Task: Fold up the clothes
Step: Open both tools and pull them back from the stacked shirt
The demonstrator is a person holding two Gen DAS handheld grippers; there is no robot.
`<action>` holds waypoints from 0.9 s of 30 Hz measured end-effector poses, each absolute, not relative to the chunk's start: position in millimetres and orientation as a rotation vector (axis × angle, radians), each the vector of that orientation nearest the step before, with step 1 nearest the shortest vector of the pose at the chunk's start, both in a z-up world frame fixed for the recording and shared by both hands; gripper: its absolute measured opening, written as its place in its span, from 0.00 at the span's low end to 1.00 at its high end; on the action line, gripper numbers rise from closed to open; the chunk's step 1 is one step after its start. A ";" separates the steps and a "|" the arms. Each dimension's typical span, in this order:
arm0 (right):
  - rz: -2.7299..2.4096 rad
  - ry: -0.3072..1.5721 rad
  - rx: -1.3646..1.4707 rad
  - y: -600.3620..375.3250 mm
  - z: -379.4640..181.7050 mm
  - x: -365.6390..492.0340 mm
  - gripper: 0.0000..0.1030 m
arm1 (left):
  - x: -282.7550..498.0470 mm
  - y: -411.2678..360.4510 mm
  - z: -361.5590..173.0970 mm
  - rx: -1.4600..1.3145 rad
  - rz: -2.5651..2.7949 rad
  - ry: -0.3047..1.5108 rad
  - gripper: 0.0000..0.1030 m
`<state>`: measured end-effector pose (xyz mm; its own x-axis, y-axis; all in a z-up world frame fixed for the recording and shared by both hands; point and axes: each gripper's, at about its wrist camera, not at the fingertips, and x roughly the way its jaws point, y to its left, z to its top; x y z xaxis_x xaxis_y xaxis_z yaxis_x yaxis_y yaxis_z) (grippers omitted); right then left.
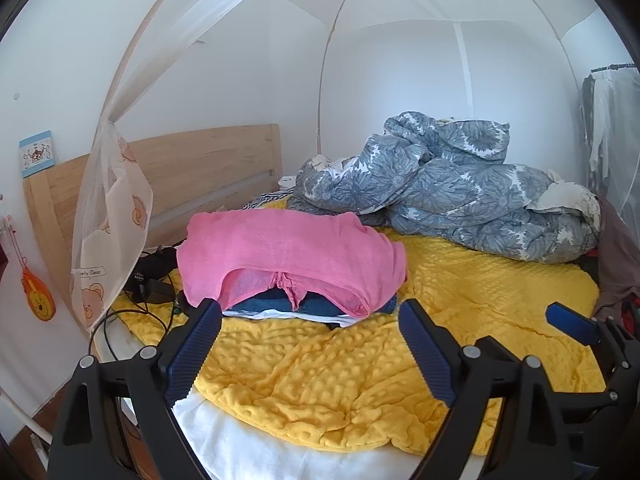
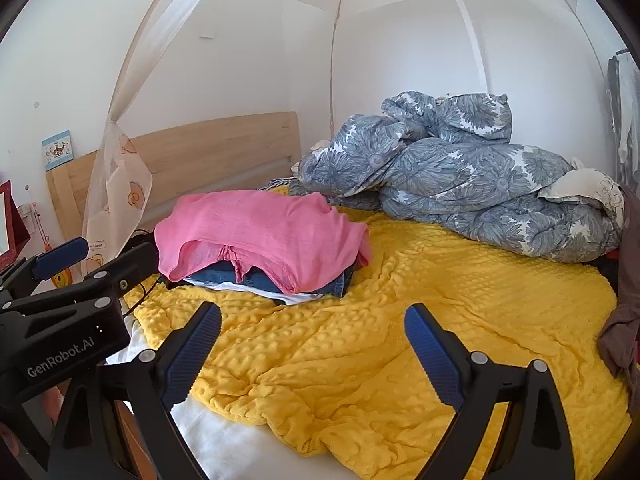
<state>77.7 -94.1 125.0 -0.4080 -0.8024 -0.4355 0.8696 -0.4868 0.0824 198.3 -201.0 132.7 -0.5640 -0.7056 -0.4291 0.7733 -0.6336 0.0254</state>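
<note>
Pink garment (image 1: 288, 256) is draped over a stack of folded clothes (image 1: 316, 308) on the yellow blanket (image 1: 360, 380), near the headboard (image 1: 200, 168). Left gripper (image 1: 310, 354) and right gripper (image 2: 312, 356) are held with jaws spread wide, empty; both are well apart from the stack.

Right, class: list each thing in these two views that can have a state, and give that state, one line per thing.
left gripper: open, holding nothing, above the yellow blanket.
right gripper: open, holding nothing.
pink garment: folded, on top of the pile.
blue jeans: folded, under the pink garment.
white garment: flat, low in the pile.
yellow blanket: spread out, wrinkled.
floral duvet: bunched up, unfolded.
mosquito net: tied back.
</note>
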 end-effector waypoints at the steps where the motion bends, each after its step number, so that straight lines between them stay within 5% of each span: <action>1: -2.030 0.192 0.508 -91.8 125.6 77.5 0.92 | 196.4 -199.7 132.8 0.511 -2.216 0.208 0.89; 20: -2.401 0.185 0.549 -9.8 116.7 24.6 0.92 | 126.1 -131.5 130.5 0.434 -2.552 0.064 0.89; 27: -2.498 0.265 0.516 7.3 113.8 31.7 0.92 | 114.5 -118.5 116.3 0.483 -2.620 0.163 0.89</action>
<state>31.7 7.3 113.8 -0.7636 -0.4933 -0.4165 0.5698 -0.8183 -0.0754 114.5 -118.5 116.3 -0.8287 -0.4256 -0.3634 0.4674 -0.8835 -0.0311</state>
